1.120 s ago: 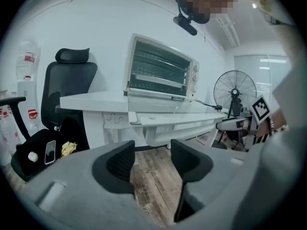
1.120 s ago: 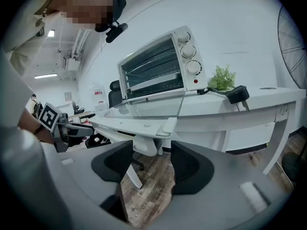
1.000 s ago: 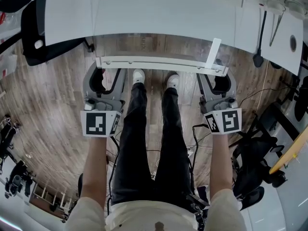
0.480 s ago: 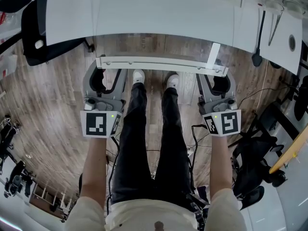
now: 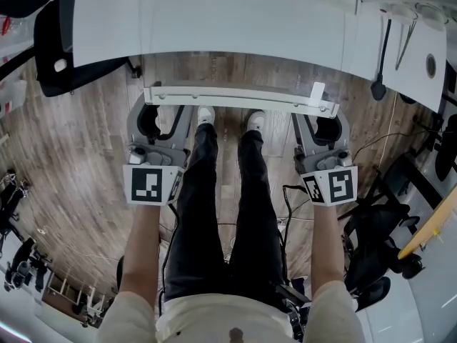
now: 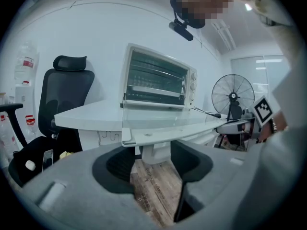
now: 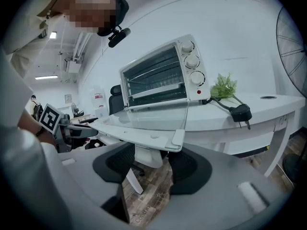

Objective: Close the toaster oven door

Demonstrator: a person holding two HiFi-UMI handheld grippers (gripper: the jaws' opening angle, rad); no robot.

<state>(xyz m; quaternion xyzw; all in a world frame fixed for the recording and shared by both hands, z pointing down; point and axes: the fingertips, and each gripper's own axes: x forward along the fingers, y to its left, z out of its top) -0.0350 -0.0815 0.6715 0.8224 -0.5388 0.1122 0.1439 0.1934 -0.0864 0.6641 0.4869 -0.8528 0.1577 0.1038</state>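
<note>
The white toaster oven (image 6: 158,83) (image 7: 163,75) stands on the white table (image 5: 214,20). Its glass door (image 6: 158,121) hangs open and level toward me. The door's white handle bar (image 5: 239,97) runs across in front of both grippers. My left gripper (image 5: 158,116) (image 6: 152,162) is open, with the handle's left post (image 6: 153,152) between its jaws and no pad pressing on it. My right gripper (image 5: 323,123) (image 7: 151,164) is open too. Its jaws have just been closing a little around the handle's right post (image 7: 146,156), with gaps still showing at both sides.
A black office chair (image 6: 64,97) stands left of the table, and a standing fan (image 6: 233,96) to the right. A small green plant (image 7: 225,86) and a black plug with its cable (image 7: 240,111) lie on the table right of the oven. My legs (image 5: 221,213) stand on wooden floor below.
Both grippers and the handle bar sit slightly lower in the head view. The white strip at the handle's right end looks shorter. The arms have hardly moved.
</note>
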